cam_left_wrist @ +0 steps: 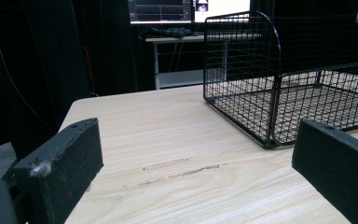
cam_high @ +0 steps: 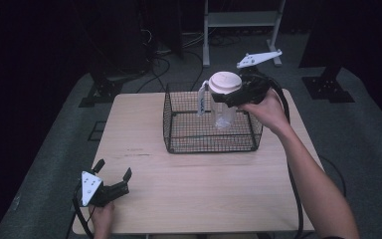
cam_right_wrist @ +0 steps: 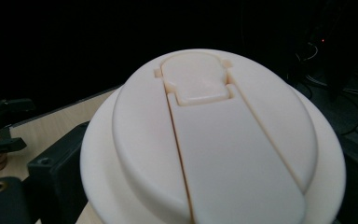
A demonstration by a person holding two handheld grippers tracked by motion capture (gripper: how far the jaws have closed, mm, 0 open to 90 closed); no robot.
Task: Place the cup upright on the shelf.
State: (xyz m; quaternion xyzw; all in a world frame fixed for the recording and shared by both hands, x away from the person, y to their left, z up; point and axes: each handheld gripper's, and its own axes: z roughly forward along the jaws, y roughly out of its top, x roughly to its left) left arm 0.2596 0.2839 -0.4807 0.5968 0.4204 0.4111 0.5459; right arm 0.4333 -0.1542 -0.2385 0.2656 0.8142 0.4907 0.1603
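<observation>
The clear bottle point(cam_high: 223, 112) with a cream lid point(cam_high: 225, 81) hangs over the wire basket point(cam_high: 179, 134), clamped in the right gripper point(cam_high: 227, 96). The left gripper point(cam_high: 113, 172) rests wide apart on the table point(cam_high: 204, 184)

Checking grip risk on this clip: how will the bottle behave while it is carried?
The bottle looks clear and empty, so probably light. Its wide cream lid tops a narrower body, so it may tip if set down carelessly. The right tongs grip near the lid; smooth plastic could slip.
</observation>
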